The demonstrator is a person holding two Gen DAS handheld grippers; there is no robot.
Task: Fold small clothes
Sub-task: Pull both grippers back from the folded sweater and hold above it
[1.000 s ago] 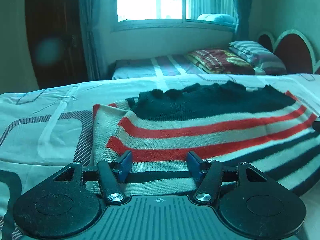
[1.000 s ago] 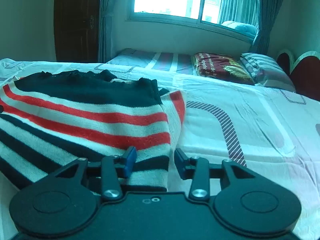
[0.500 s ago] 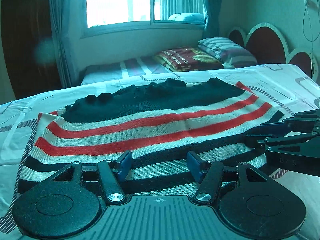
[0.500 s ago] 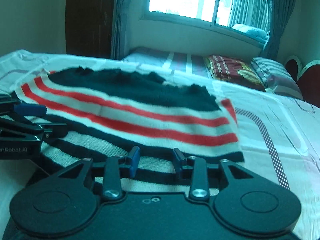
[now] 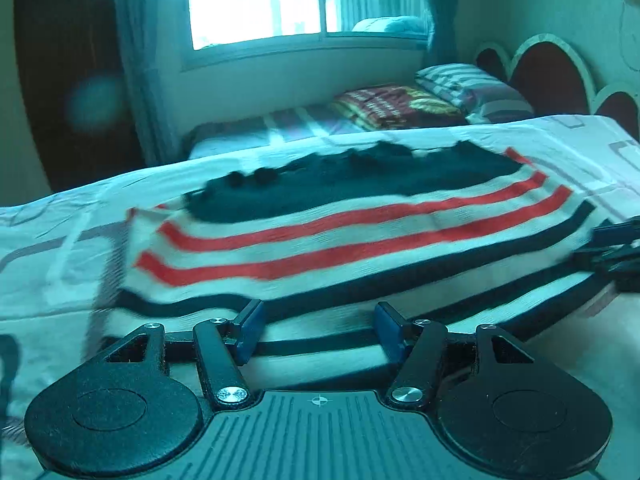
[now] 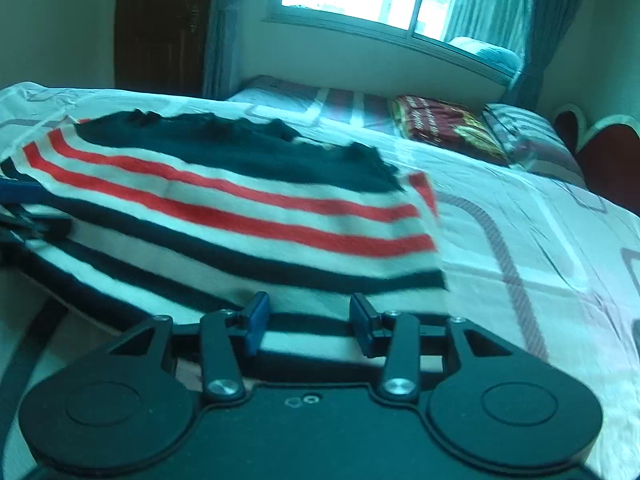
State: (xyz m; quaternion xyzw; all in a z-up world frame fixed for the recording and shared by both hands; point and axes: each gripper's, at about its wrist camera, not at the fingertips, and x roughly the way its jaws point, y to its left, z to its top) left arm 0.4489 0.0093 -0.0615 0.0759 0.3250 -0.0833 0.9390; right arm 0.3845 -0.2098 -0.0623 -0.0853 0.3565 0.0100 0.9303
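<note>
Both grippers have drawn back toward the near hem since half a second ago, and the striped sweater (image 5: 352, 236) now sits higher and blurrier in each view. At the bottom of the left wrist view, the left gripper (image 5: 318, 330) has its blue pads (image 5: 249, 330) spread wide apart, released, with the sweater's near dark-and-white hem lying between them and nothing pinched. At the bottom of the right wrist view, the right gripper (image 6: 308, 326) is likewise spread, its fingers gripping nothing, the hem just ahead of them.

Beyond the fingers the sweater lies flat across the patterned bedsheet (image 5: 52, 264), red stripes in the middle of the frame and the dark part farthest from the cameras. At the right edge of the left view the other gripper's tip pokes in at the sweater's side edge.

Farther back, in the upper right, lie a dark red pillow (image 5: 396, 106) and a striped pillow (image 5: 472, 86) beside a scalloped headboard (image 5: 548, 76). A bright window (image 5: 256, 0) fills the top centre.
</note>
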